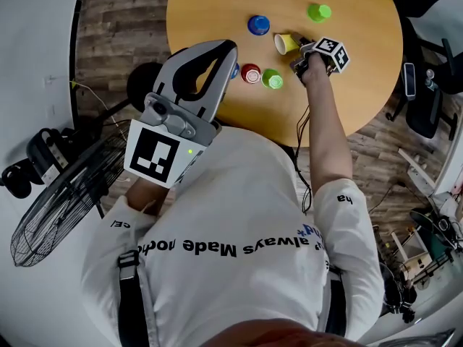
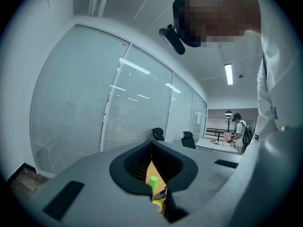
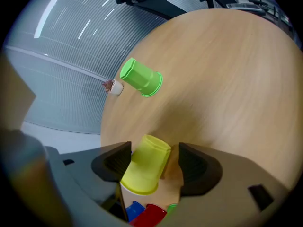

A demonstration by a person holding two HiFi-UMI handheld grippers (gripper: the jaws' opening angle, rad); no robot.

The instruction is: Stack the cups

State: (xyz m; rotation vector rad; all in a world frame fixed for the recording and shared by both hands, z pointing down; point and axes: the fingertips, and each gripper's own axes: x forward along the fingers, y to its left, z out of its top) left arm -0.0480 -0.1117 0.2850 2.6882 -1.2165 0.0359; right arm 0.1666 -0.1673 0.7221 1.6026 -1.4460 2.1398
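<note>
Several cups sit on the round wooden table (image 1: 362,63). A yellow cup (image 1: 285,43) (image 3: 146,167) lies tilted between the wide jaws of my right gripper (image 1: 299,51) (image 3: 154,150); a gap shows beside the right pad. One green cup (image 1: 318,11) (image 3: 141,77) stands upside down beyond it. A blue cup (image 1: 258,24), a red cup (image 1: 251,73) and a second green cup (image 1: 272,79) stand nearer me. My left gripper (image 1: 230,47) (image 2: 151,144) is raised over the table's near edge, its tips together and empty, hiding part of another blue cup.
A wire fan (image 1: 58,201) stands on the floor at the left. Office chairs (image 1: 427,85) and clutter stand right of the table. In the left gripper view, glass partitions and a distant person (image 2: 240,129) at a desk lie ahead.
</note>
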